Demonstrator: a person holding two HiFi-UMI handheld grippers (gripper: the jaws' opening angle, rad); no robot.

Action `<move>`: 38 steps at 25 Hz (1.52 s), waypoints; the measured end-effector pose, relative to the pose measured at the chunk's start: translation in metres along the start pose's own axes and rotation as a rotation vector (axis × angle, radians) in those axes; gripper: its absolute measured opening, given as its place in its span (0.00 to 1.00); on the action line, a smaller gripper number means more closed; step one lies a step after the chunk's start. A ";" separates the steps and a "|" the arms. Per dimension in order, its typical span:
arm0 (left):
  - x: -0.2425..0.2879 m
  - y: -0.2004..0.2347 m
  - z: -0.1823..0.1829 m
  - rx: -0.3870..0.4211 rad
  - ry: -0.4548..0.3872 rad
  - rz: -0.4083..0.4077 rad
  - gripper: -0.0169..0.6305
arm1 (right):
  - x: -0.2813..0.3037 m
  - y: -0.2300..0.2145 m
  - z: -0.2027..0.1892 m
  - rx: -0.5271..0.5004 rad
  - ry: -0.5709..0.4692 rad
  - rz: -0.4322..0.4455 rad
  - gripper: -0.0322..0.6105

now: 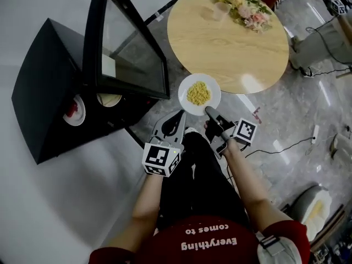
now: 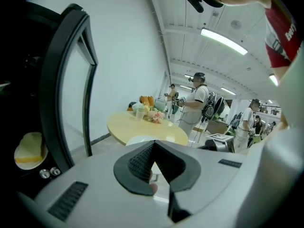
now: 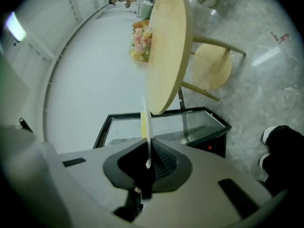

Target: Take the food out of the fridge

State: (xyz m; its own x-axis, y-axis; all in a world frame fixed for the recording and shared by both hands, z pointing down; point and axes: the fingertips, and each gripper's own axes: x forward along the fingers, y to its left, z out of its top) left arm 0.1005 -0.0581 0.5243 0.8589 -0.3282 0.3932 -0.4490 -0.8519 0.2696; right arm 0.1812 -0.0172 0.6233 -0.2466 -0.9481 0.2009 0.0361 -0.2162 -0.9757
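Near the middle of the frame, I am pinching the rim of the plate [image 1: 199, 94] of yellow food with my right claw [image 1: 210, 113], outside the open fridge [image 1: 49, 87] and just beside the round desk [image 1: 236, 48]. My left claw [image 1: 178, 119] is hanging closed and empty.

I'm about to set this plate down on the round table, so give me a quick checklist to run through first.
1. Right gripper clamped on the plate rim: ok.
2. Yellow food sits mid-plate, plate about level: ok.
3. Table bare on the near side, flowers at the far side: ok.
4. Left gripper jaws together, nothing between them: ok.
5. Plate's height above the tabletop: cannot tell.
6. Fridge door open: ok.
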 end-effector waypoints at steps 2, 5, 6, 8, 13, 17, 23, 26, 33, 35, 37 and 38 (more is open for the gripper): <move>0.014 -0.010 -0.001 -0.003 0.009 -0.032 0.03 | -0.004 0.000 0.017 0.001 -0.059 -0.006 0.08; 0.034 -0.022 -0.003 -0.001 0.022 -0.059 0.03 | -0.006 -0.003 0.041 0.031 -0.136 -0.018 0.08; 0.041 -0.026 -0.003 0.002 0.026 -0.067 0.03 | -0.007 -0.004 0.048 0.045 -0.158 -0.021 0.08; 0.052 -0.033 -0.003 0.007 0.030 -0.082 0.03 | -0.008 -0.007 0.062 0.066 -0.196 -0.037 0.08; 0.067 -0.042 -0.004 0.009 0.028 -0.111 0.03 | -0.013 -0.015 0.086 0.094 -0.255 -0.099 0.08; 0.077 -0.051 -0.009 0.015 0.050 -0.130 0.03 | -0.015 -0.017 0.102 0.109 -0.268 -0.138 0.08; 0.084 -0.049 -0.015 0.021 0.067 -0.126 0.03 | -0.012 -0.020 0.113 0.002 -0.243 -0.293 0.08; 0.089 -0.046 -0.015 0.015 0.066 -0.125 0.03 | -0.009 -0.016 0.117 -0.111 -0.217 -0.376 0.09; 0.096 -0.050 -0.016 0.001 0.064 -0.143 0.03 | -0.011 -0.014 0.126 -0.556 -0.118 -0.710 0.27; 0.100 -0.048 -0.017 0.005 0.067 -0.133 0.03 | -0.011 -0.013 0.128 -0.744 -0.085 -0.818 0.29; 0.104 -0.048 -0.017 0.006 0.068 -0.130 0.03 | -0.010 -0.011 0.129 -0.888 -0.062 -0.887 0.31; 0.106 -0.049 -0.016 0.006 0.066 -0.132 0.03 | -0.010 -0.010 0.129 -0.933 -0.056 -0.911 0.32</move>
State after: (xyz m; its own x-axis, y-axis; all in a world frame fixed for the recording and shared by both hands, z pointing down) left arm 0.2095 -0.0442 0.5669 0.8922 -0.1856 0.4118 -0.3313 -0.8885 0.3175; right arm 0.3084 -0.0361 0.6428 0.2152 -0.5613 0.7992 -0.8086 -0.5612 -0.1764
